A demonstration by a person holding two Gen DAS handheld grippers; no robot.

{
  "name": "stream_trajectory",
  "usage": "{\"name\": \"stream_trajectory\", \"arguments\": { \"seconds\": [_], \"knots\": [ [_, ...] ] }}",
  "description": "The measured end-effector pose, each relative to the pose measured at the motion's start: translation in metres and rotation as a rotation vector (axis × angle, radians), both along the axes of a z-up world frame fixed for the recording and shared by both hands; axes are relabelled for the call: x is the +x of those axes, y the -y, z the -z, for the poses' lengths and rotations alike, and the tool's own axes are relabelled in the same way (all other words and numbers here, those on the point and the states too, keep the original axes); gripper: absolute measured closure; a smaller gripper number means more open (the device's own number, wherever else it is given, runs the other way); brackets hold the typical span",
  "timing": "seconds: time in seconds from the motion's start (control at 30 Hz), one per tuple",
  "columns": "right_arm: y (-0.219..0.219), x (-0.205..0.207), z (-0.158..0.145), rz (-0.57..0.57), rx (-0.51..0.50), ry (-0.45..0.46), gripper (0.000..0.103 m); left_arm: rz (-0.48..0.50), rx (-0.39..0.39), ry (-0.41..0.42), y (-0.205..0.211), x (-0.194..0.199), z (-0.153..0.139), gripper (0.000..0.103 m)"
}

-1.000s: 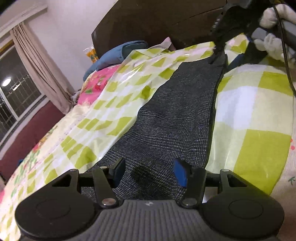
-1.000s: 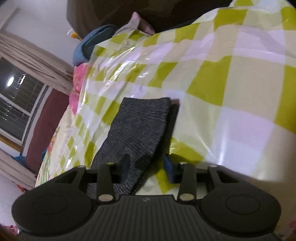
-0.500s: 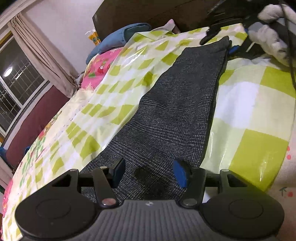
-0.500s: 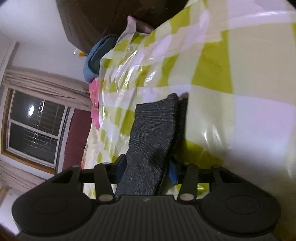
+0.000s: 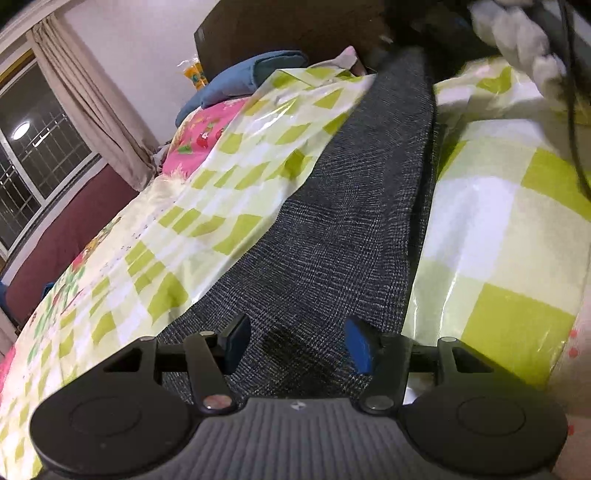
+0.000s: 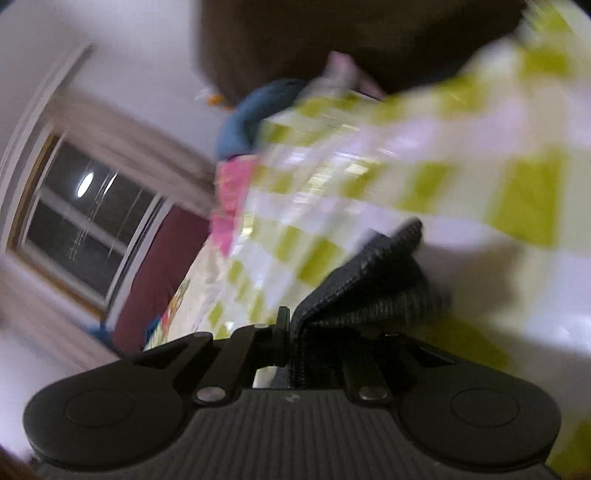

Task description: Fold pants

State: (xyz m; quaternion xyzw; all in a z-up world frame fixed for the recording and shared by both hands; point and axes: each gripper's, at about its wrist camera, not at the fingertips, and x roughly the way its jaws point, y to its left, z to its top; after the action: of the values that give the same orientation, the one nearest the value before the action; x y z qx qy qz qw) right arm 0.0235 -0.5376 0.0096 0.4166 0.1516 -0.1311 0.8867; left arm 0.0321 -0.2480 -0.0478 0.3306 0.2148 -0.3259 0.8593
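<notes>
Right now the right gripper [image 6: 295, 332] has its two fingers pinched tight on the far end of the pants [image 6: 373, 280], and the dark gray cloth bunches up between them and sticks out in front. That picture is blurry, so I cannot tell how much cloth sits in the pinch. The left gripper [image 5: 295, 341] has its fingers wide apart, one on each side of the near end of the pants [image 5: 351, 206], with a black pad [image 5: 236, 341] on the left and a blue pad [image 5: 358, 345] on the right. They seem to sit low over the cloth and do not squeeze it. The pants lie long and flat in a strip on the green and white checked cover [image 5: 491, 229] of the bed, from the left gripper up toward the dark headboard [image 5: 288, 33]. A blue pillow [image 5: 240, 81] and a pink flowered sheet [image 5: 199, 144] sit off to the left, well apart from the pants. My guess is that the step is to bring the far end over to the near end. To do it well, the right side should keep its tight pinch, lift the end high enough that the cloth does not drag, and carry it straight along the strip so the edges line up. The left side could press the near end down so it does not slide on the shiny cover.
</notes>
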Motion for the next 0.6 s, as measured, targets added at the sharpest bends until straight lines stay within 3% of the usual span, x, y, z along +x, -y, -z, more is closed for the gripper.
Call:
{"name": "stream_trajectory", "arguments": {
  "seconds": [0.17,0.3,0.37,0.47,0.6],
  "knots": [
    [-0.101,0.036,-0.046,-0.279,-0.284,-0.027,0.095,-0.034,-0.06,-0.04,-0.024,0.001,-0.012,0.032],
    [-0.193,0.059,-0.06,-0.499,-0.408,-0.015,0.095,-0.119,-0.101,-0.04,-0.081,-0.004,-0.02,0.031],
    [-0.236,0.071,-0.059,-0.592,-0.467,-0.029,0.095,-0.18,-0.114,-0.035,-0.111,-0.005,-0.023,0.031],
    [-0.291,0.087,-0.044,-0.729,-0.472,-0.105,0.095,-0.257,-0.132,-0.048,-0.15,-0.006,-0.025,0.031],
    [-0.362,0.084,-0.024,-0.858,-0.543,-0.174,0.095,-0.353,-0.157,-0.07,-0.194,-0.01,-0.02,0.03]
  ]
}}
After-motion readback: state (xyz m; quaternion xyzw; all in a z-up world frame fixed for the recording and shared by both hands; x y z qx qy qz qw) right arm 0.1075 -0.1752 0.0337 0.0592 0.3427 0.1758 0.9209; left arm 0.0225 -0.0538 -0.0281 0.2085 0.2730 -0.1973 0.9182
